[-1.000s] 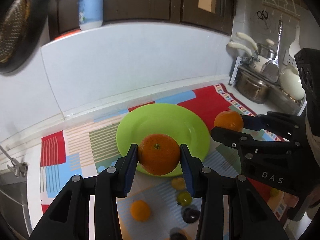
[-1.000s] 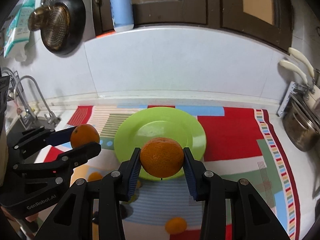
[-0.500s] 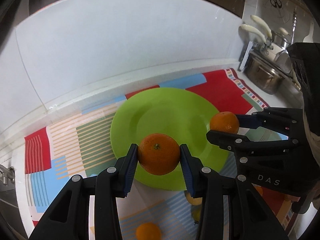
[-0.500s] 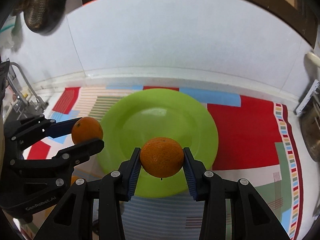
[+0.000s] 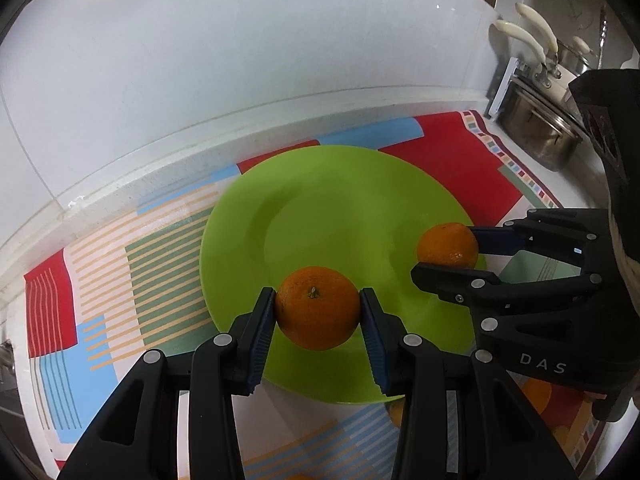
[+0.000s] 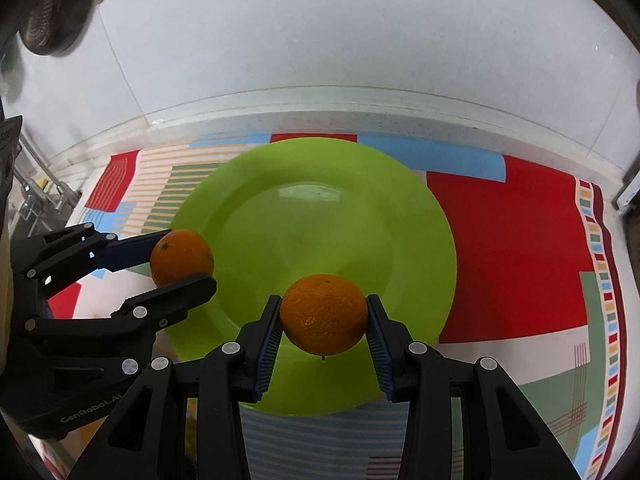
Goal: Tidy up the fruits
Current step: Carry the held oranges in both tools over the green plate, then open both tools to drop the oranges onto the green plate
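A green plate (image 5: 328,208) lies on a colourful mat; it also shows in the right wrist view (image 6: 320,216). My left gripper (image 5: 318,310) is shut on an orange (image 5: 318,308) and holds it over the plate's near rim. It appears in the right wrist view (image 6: 176,258) at the plate's left edge with its orange (image 6: 182,256). My right gripper (image 6: 323,316) is shut on another orange (image 6: 323,314) above the plate's near side. It shows in the left wrist view (image 5: 450,250) at the plate's right edge with its orange (image 5: 447,245).
The patterned mat (image 6: 512,248) covers the counter below a white backsplash. A steel pot (image 5: 540,128) and utensils stand at the far right. More orange fruit (image 5: 536,394) lies on the mat near the front, partly hidden by the grippers. A faucet (image 6: 36,196) is at far left.
Both grippers moved forward and down toward the plate, each still holding its orange. The plate now looms larger and the oranges hang over its near edge.
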